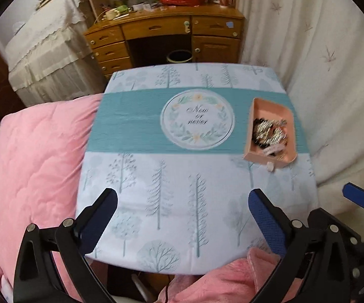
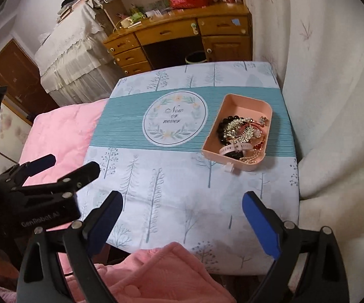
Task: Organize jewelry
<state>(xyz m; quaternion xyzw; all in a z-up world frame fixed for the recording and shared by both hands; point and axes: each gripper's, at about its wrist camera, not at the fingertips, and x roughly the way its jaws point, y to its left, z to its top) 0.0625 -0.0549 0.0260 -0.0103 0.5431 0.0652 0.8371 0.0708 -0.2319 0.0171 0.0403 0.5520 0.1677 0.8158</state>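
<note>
A pink open box [image 1: 260, 106] [image 2: 242, 102] sits on the right side of the table, on the teal band of the cloth. It holds a heap of jewelry [image 1: 270, 132] [image 2: 240, 132]: black beads, gold pieces, a pearl strand, a tagged item. My left gripper [image 1: 182, 202] is open and empty above the near part of the table, well short of the box. My right gripper [image 2: 182, 202] is open and empty near the front edge, below the box. The left gripper also shows at the left of the right wrist view [image 2: 68, 165].
The small table [image 1: 156, 176] carries a tree-print cloth with a round "Now or never" emblem [image 2: 174, 120]. A pink quilt [image 1: 35, 164] lies to the left, white fabric [image 2: 333, 101] to the right, a wooden desk [image 1: 166, 32] behind.
</note>
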